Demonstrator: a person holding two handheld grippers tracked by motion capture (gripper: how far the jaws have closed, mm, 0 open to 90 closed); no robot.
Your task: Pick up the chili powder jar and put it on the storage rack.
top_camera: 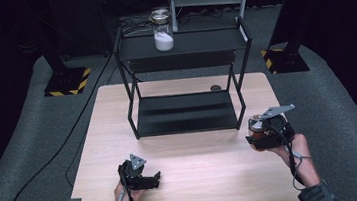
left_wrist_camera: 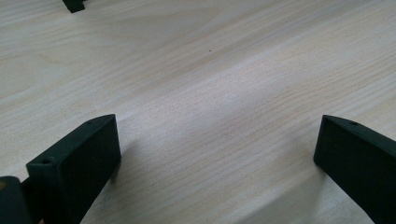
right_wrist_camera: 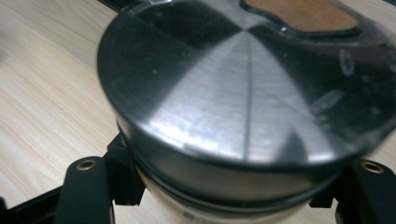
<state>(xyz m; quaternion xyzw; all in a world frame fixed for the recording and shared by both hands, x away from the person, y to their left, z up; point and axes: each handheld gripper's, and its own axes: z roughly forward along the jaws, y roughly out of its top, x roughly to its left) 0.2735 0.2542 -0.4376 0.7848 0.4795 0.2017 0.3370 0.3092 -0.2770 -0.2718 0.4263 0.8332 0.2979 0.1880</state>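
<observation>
While the right claw [top_camera: 260,134] clamps a steel-lidded jar [right_wrist_camera: 243,107] just above the worktop [top_camera: 200,178] beside the shelf rack [top_camera: 188,112], it could clip a post; the left claw [top_camera: 142,177] rests spread wide.

left gripper [top_camera: 147,179] jaws wide, right gripper [top_camera: 261,131] clamped

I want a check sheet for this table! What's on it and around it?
Surface: pale wood table, bare in front.
Job's things: jar with metal lid held in right tool; second jar of white powder on top of black shelf rack.
Clutter: small dark round thing behind rack.
Grippers: left tool open, low over the table.
Cables: black cable on floor.
Surroundings: grey carpet, striped stand bases.
</observation>
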